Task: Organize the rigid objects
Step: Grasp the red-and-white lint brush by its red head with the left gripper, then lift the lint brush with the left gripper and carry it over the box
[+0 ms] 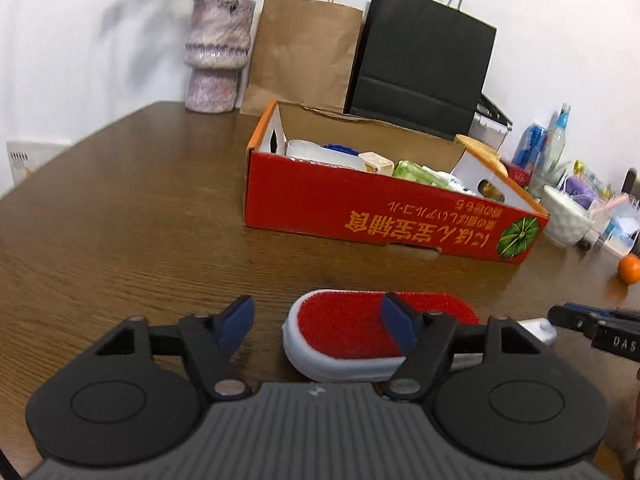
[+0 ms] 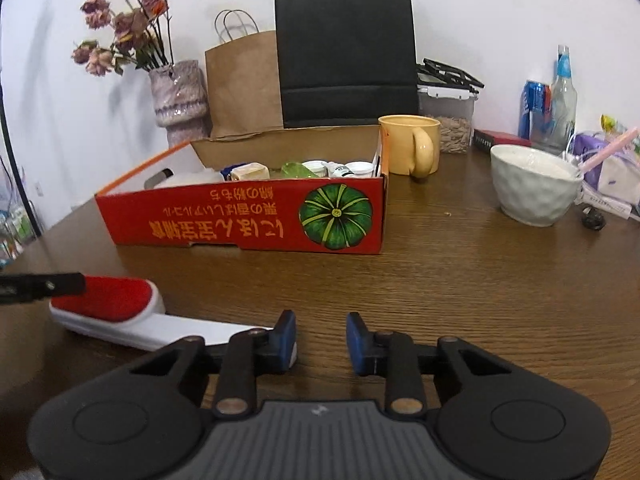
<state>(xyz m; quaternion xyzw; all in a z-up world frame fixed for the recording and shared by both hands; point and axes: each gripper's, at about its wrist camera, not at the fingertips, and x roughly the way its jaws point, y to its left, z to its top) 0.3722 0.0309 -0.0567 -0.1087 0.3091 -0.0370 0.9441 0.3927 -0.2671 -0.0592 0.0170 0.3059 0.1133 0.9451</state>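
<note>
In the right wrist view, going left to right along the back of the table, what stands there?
Vase of dried flowers → brown paper bag → black paper bag → yellow mug → clear container of seeds → blue can → clear bottle.

your table (image 2: 460, 292) is dark grained wood with a soft sheen. the brush (image 1: 344, 332) in front of you has a fuzzy red cloth pad in a smooth pale plastic body. the box (image 2: 248, 220) is printed red cardboard, raw brown inside. behind it stand two matt paper bags (image 2: 344, 56), a glazed mottled vase (image 2: 180, 96), and a dimpled white bowl (image 2: 532, 188).
</note>
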